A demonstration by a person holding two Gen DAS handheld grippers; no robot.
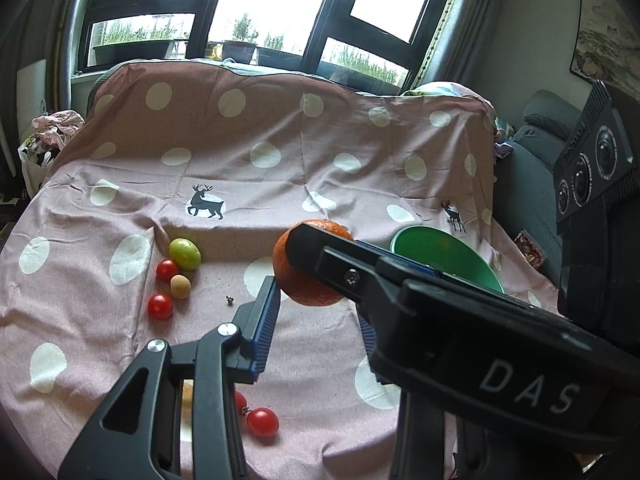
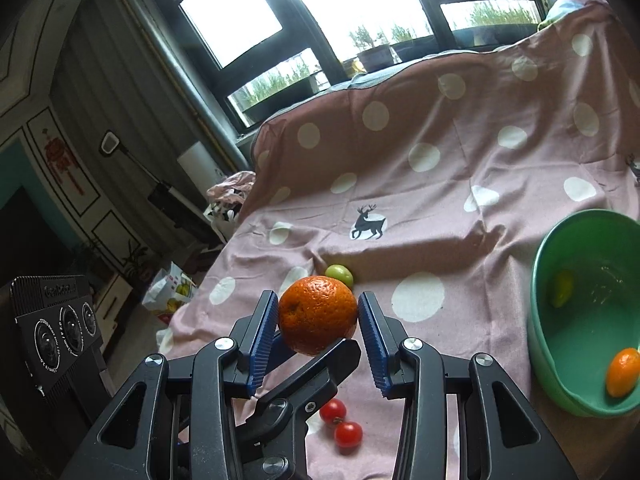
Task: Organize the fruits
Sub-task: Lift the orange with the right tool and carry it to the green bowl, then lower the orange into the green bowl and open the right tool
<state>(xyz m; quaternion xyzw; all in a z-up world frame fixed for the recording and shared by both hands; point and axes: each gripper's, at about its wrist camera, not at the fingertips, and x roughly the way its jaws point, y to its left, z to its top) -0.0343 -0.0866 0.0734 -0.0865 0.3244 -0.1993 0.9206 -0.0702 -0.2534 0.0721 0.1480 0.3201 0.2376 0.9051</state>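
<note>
A living room in someone's home

A sofa is covered with a pink sheet [image 1: 280,152] that has white dots and little deer on it. Behind it is a big window [image 1: 256,12] with dark frames, and plant pots [image 2: 374,56] stand on the sill. A grey curtain [image 2: 116,60] hangs at the side. A picture [image 1: 608,40] hangs on the wall, a red paper decoration [image 2: 60,160] sits on a cabinet door, and a shopping bag [image 2: 172,292] lies on the floor
</note>
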